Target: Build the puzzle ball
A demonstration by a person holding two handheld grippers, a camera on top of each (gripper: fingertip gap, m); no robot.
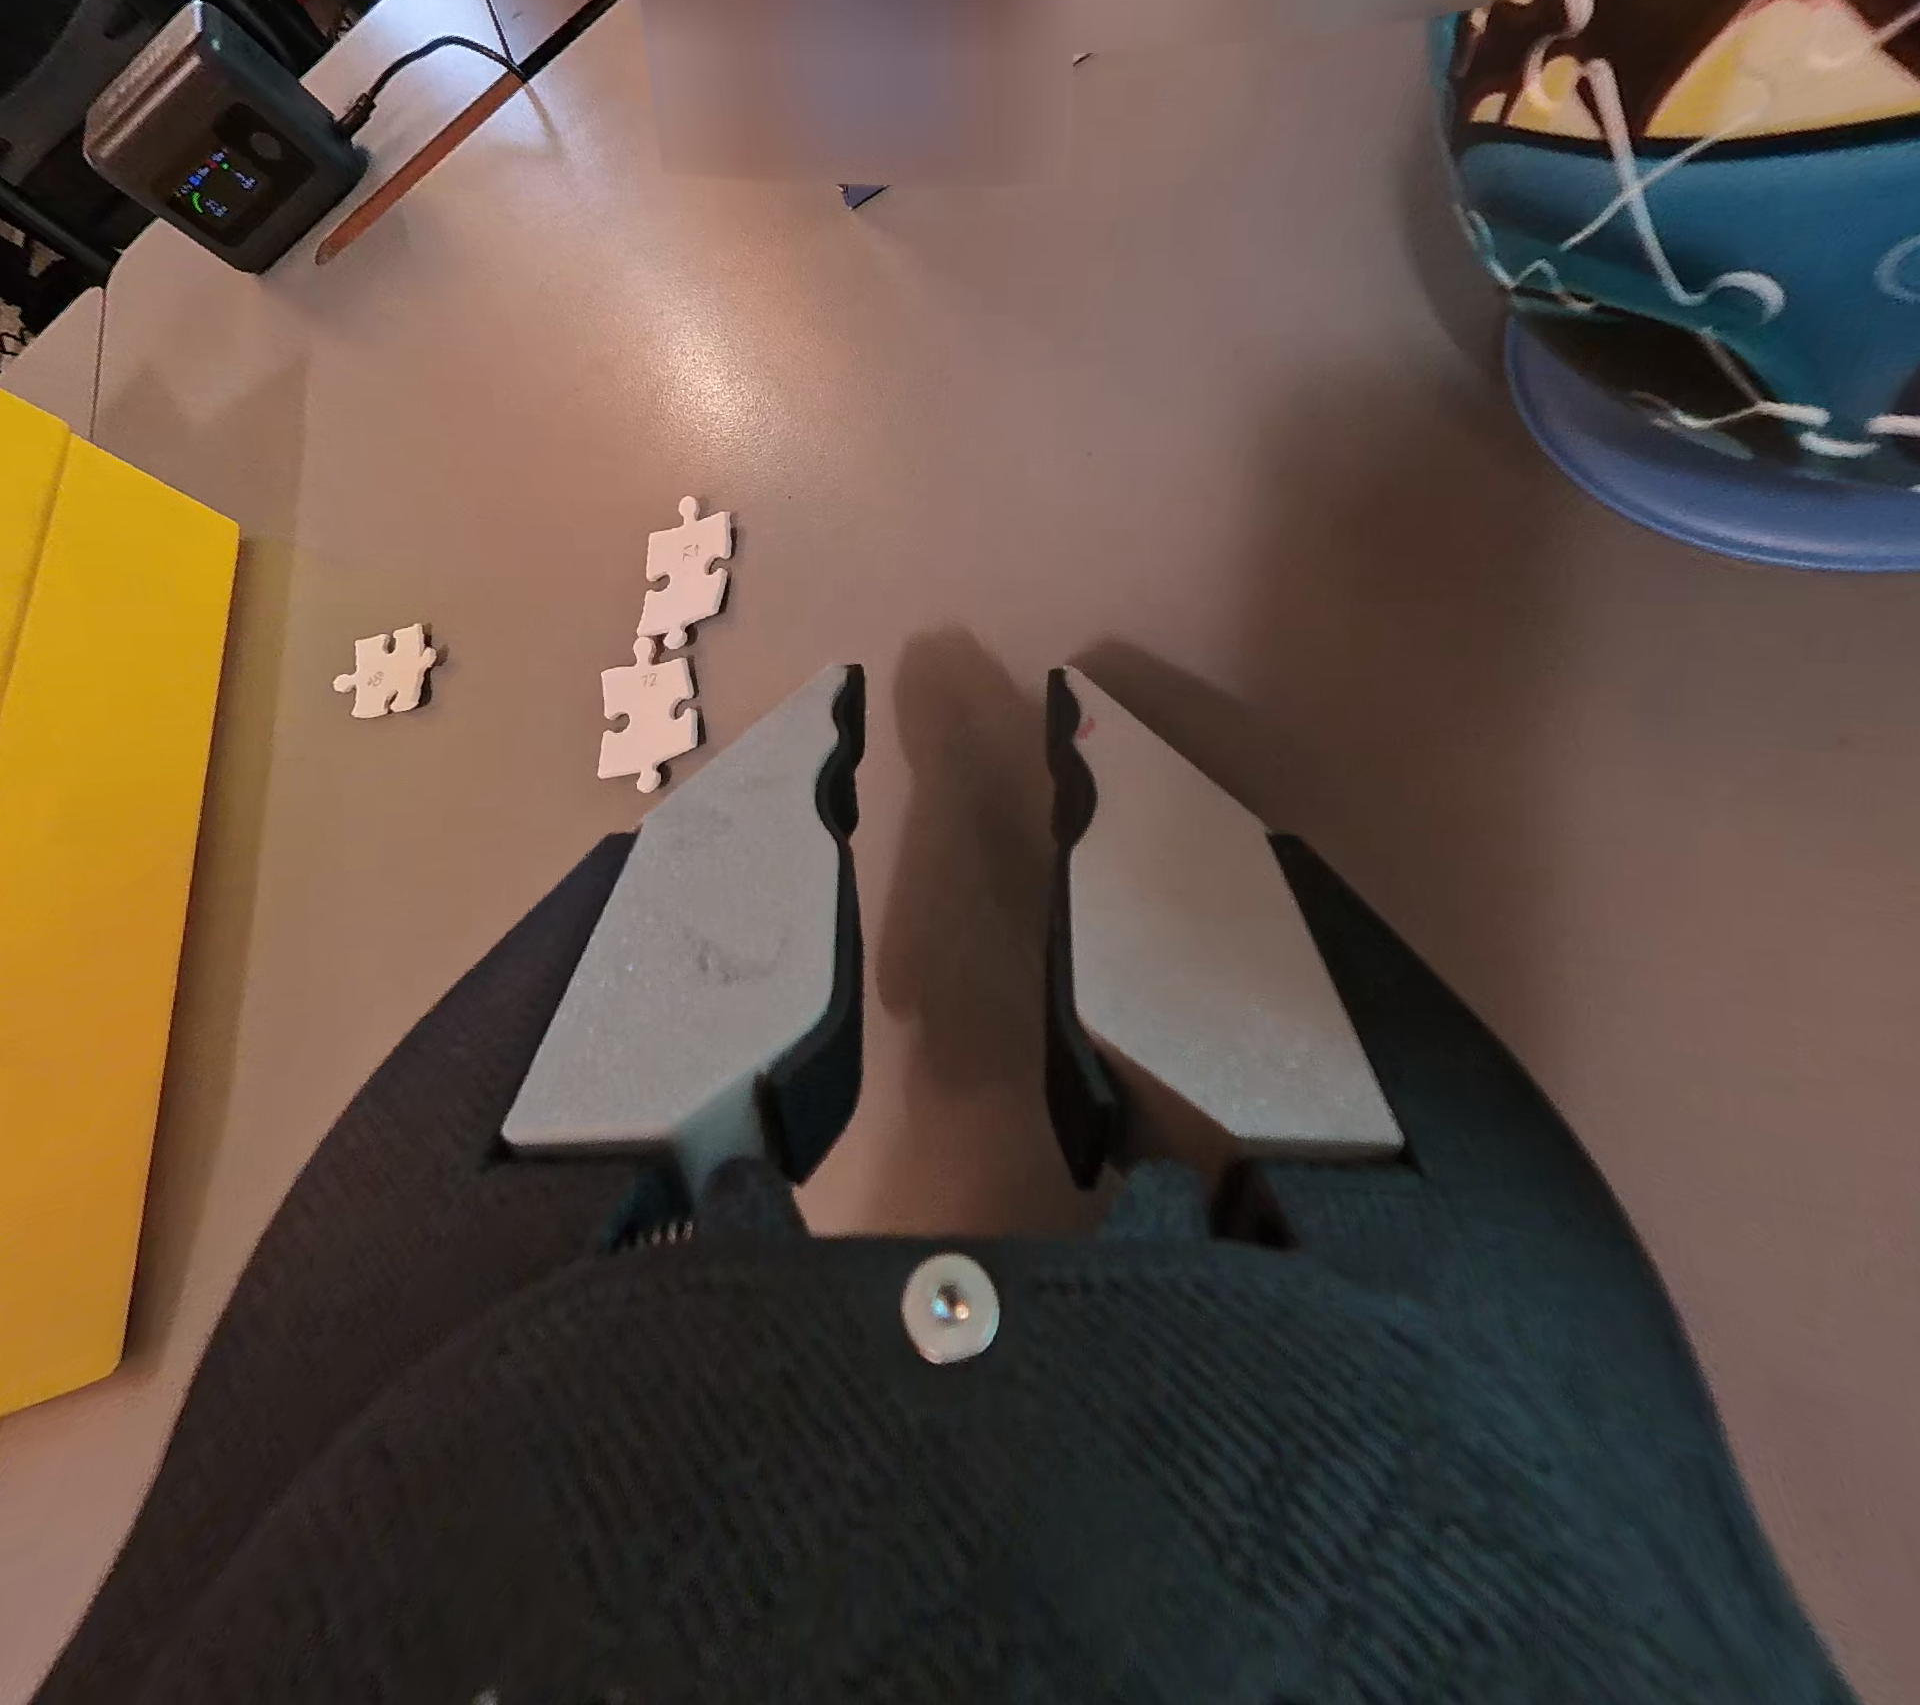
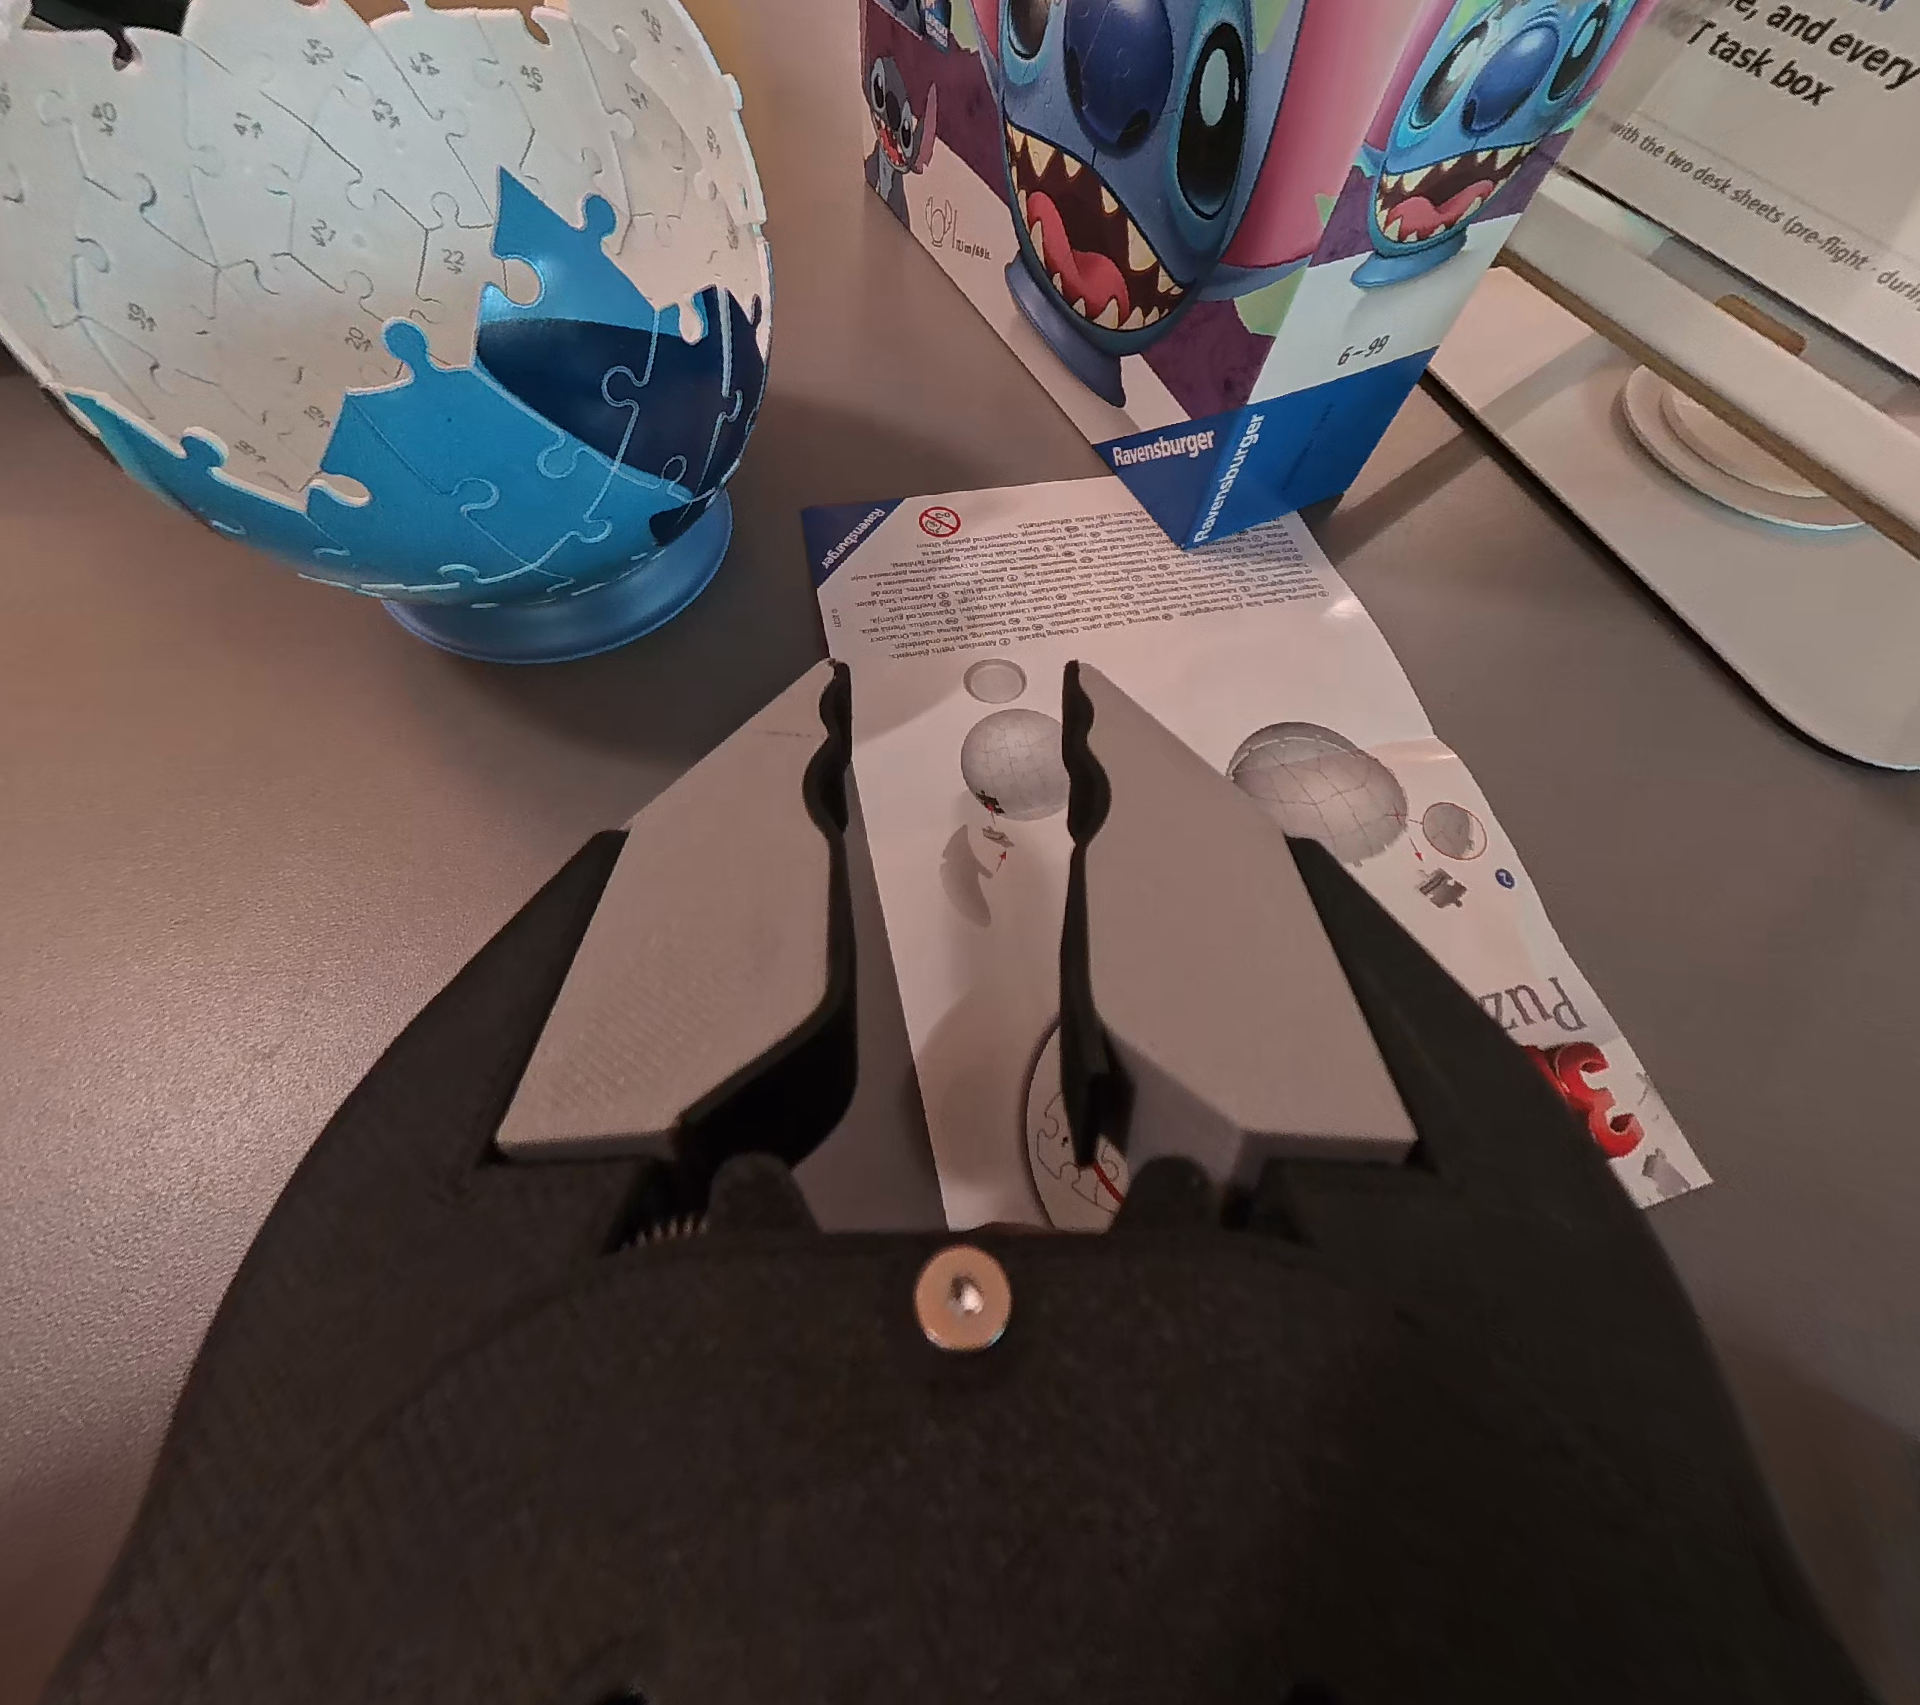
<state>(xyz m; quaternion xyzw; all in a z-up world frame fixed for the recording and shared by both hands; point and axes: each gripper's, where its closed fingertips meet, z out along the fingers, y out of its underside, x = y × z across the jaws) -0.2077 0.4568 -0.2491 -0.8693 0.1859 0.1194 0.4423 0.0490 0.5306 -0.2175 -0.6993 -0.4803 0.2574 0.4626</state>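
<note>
Puzzle ball, half built, tilted on its blue stand on the desk, open side showing white piece backs. Right of ball: picture box upright, instruction sheet flat in front of box. Right gripper over that sheet, fingers apart, empty. Left gripper left of ball, fingers apart, empty. Three loose white pieces well left of ball, near yellow box; two touch, one apart.

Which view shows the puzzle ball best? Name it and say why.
Right wrist view: the puzzle ball shows nearly whole there, open shell on its blue stand. Left wrist view catches only its lower edge, cut off by the frame and a blur patch.
</note>
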